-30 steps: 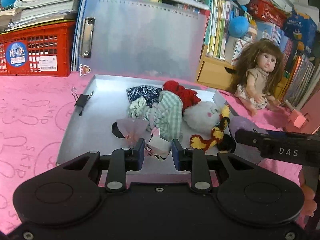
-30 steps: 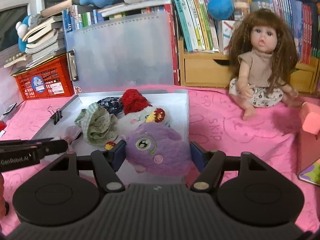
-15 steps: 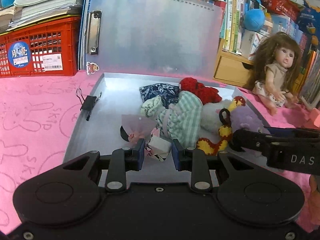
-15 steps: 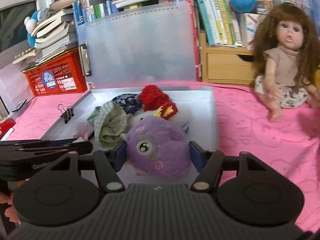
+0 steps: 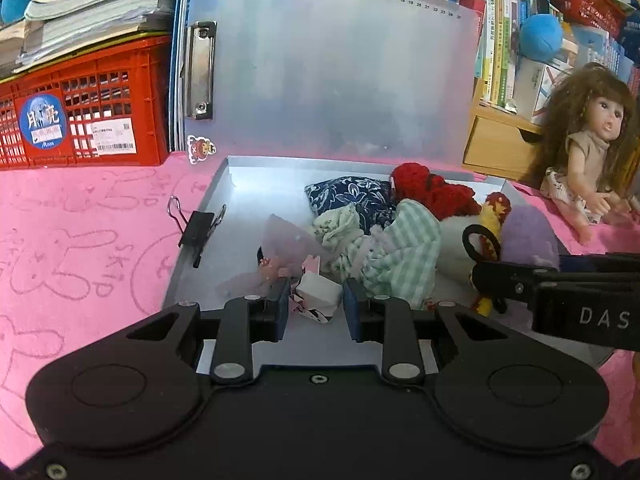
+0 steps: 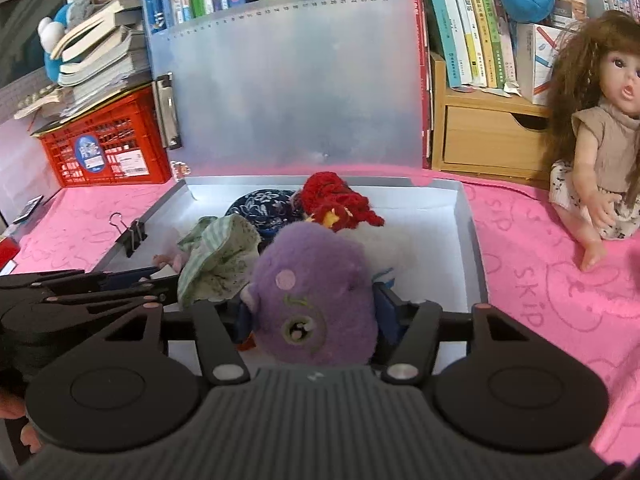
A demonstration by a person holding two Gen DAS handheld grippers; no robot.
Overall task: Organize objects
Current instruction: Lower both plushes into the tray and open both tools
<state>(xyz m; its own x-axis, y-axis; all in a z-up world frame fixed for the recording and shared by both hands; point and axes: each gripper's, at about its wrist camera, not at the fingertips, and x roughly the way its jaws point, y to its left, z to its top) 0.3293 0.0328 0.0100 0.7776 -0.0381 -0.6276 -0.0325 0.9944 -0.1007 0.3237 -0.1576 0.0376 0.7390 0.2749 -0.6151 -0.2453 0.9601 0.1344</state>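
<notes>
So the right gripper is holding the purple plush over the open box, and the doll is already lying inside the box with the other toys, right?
Not quite. The right gripper does hold the purple plush over the open box, but the doll is not inside. The right wrist view shows it sitting on the pink cloth to the right of the box, against the wooden drawer unit.

In the right wrist view the purple plush toy (image 6: 312, 296) hides the fingertips gripping it and most of the white plush (image 6: 384, 248) behind it. The doll (image 6: 600, 136) is cut off by the right edge. In the left wrist view the green checked cloth (image 5: 400, 256) covers part of the navy floral pouch (image 5: 352, 198). The red crate (image 5: 80, 108) runs off the left edge, its label print too small to read.
</notes>
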